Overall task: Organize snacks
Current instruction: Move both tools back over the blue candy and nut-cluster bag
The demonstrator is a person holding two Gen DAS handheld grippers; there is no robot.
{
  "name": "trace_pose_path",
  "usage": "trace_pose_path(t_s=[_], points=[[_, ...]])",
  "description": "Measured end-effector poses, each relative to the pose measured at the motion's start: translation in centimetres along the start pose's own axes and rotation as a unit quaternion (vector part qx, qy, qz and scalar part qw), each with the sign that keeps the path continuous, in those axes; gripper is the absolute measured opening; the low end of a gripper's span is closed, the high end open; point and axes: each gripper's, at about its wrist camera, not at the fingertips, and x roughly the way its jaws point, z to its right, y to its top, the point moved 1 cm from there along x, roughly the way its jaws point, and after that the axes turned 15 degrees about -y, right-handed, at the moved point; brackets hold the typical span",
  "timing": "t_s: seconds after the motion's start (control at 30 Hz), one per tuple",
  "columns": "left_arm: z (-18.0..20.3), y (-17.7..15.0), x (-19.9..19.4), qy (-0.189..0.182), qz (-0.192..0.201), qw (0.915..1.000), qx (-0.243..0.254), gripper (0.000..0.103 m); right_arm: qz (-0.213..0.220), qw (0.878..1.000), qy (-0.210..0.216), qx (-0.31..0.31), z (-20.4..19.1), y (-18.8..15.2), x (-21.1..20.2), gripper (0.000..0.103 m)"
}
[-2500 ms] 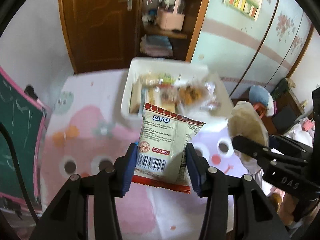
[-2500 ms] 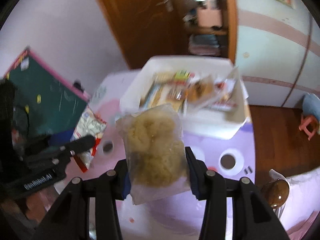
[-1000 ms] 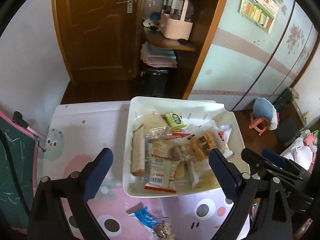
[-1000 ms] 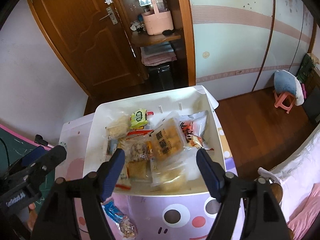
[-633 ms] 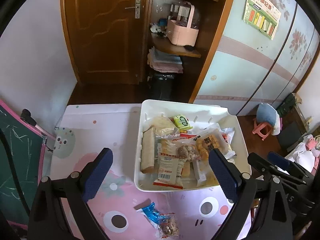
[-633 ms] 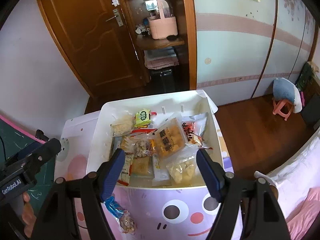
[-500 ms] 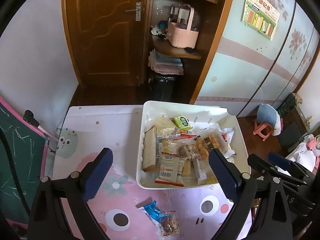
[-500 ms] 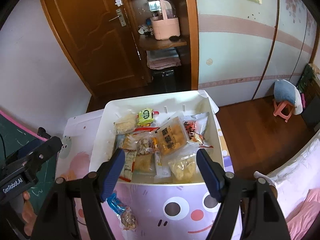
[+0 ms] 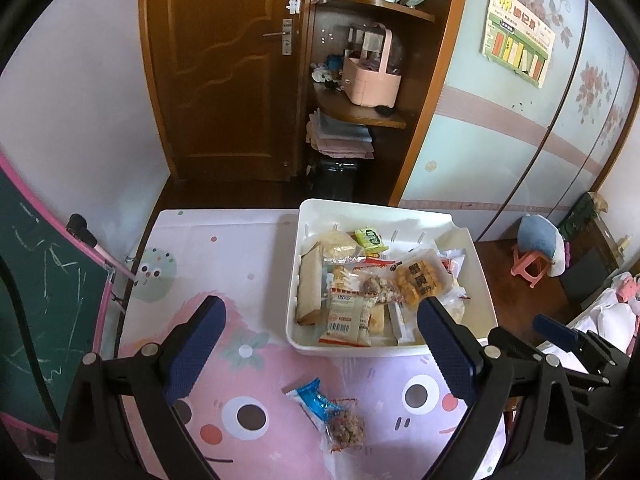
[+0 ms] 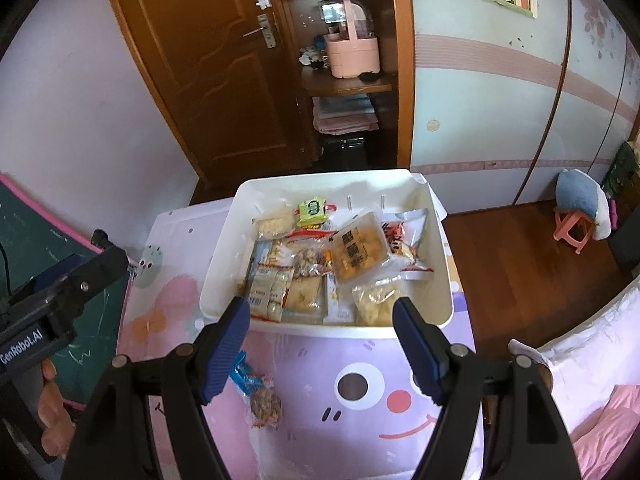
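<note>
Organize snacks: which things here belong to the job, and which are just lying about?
Job: white bin full of snack packets; blue-wrapped snack left on the table mat; left gripper and right gripper, both open.

Lying about: chalkboard, pink basket, pink stool.

door: brown wooden door (image 9: 224,68), closed, behind the bench
shelf: pink basket (image 9: 372,84) stands on it, folded cloths (image 9: 340,140) lie below
chalkboard: green chalkboard (image 9: 36,300), pink frame, at the bench's left edge
stool: pink stool (image 10: 574,232) on the floor

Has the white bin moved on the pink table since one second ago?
No. The white bin sits at the same far edge of the table; only the camera pulled back.
</note>
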Motion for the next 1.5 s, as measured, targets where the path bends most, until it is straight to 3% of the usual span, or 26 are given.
trace_pose_path(t_s=[0.5,0.77,1.1,1.4,1.5], points=[[-2.2,-5.1,-3.1,0.007,0.030,0.9991,-0.028,0.096,0.002,0.998,0.026,-0.062,-3.3,-4.7,-1.0,0.074],[-5.1,-9.5,0.9,0.028,-0.030,0.9976,-0.055,0.096,-0.042,0.995,0.034,-0.082,-5.5,-8.2,2.7,0.074],[-9.5,-14.0,7.1,0.037,-0.110,0.9898,-0.082,0.096,-0.121,0.986,0.033,-0.109,-8.4,-12.8,9.3,0.074],[-11.1,-15.0,9.8,0.022,-0.145,0.9845,-0.096,0.096,-0.171,0.978,0.035,-0.112,-10.2,-14.9,14.1,0.074],[-11.0,-14.9,10.6,0.016,-0.152,0.9837,-0.095,0.096,-0.180,0.976,0.032,-0.118,-10.6,-15.0,14.8,0.068]])
